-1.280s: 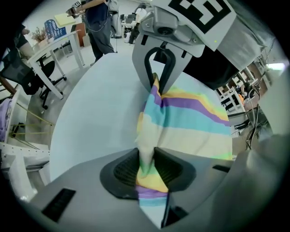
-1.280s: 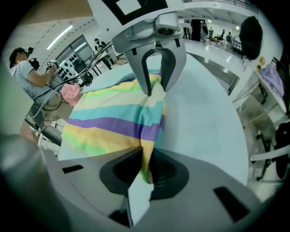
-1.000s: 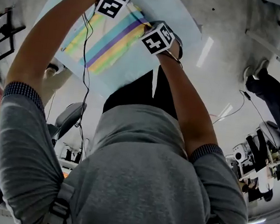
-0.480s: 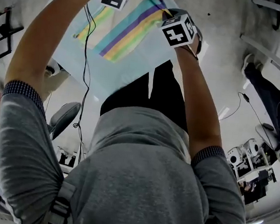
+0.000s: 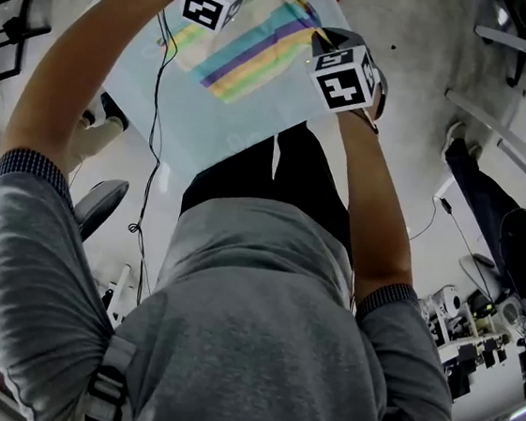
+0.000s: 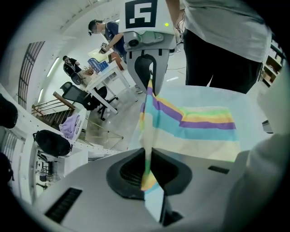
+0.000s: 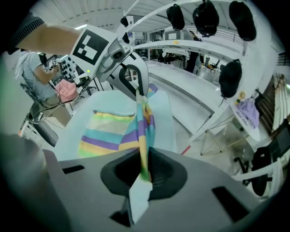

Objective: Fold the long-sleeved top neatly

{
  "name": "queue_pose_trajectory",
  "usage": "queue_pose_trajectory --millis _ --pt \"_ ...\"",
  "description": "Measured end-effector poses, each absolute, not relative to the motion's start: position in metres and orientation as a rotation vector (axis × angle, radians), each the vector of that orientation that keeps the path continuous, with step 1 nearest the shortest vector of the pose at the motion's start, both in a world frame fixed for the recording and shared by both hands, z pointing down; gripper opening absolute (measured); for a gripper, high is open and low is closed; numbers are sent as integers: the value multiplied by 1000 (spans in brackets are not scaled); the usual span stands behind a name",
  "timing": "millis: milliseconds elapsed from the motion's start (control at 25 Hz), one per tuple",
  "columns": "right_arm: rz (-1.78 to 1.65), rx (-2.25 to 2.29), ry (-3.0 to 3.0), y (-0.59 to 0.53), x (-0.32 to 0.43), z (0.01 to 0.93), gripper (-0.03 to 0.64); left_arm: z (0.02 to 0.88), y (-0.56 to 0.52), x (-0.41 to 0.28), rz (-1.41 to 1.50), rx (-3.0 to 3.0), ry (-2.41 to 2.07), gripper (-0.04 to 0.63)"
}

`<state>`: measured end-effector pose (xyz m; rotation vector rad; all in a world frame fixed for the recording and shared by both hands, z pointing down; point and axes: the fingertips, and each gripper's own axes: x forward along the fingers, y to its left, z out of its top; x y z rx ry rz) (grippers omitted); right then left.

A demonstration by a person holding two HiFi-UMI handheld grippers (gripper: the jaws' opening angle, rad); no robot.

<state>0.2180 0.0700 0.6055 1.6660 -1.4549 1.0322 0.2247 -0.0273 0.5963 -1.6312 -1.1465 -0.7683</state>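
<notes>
**Gripper state.** The left gripper (image 6: 148, 168) is closed almost fully, its jaws pinching one thin edge of the striped top (image 5: 253, 48). The right gripper (image 7: 145, 168) is closed just as far on the same edge, further along it. Neither grip has changed over the last second. The edge runs as a tight, raised line from one pair of jaws to the other.

**Change.** In the head view both grippers are raised compared with a second ago, and the right one is further to the right. The top follows them. Less striped cloth lies flat on the pale blue table (image 5: 207, 123) than before, and the patch that remains sits further from the person.

**Location of the top.** The held edge hangs in the air between the grippers. The rest slopes down from it and rests on the table below. No sleeve can be told apart in these views.

**Meaning for the task.** This appears to be the lift phase of a fold, with the gripped edge raised clear so it can be carried over the part on the table. The fold is not yet laid. Keeping the tension even should help the edge land straight, while slack on one side would probably skew the crease.
</notes>
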Motion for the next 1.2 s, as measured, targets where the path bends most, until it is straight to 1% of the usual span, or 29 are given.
queue_pose_trajectory --millis 200,400,560,920,1200 --pt "988 1617 -1566 55 180 591 37 580 -43 189 -811 -1661 -1063 41" --pt "968 1521 -1691 44 134 587 37 579 -53 142 -909 -1676 -1008 41" --pt "951 1463 -1731 37 99 589 37 576 -60 112 -926 -1684 -973 42" --pt "990 1415 -1728 18 35 614 37 603 -80 55 -906 -1711 -957 44" --pt "995 1373 -1706 15 4 639 38 629 -86 20 -891 -1749 -933 44"
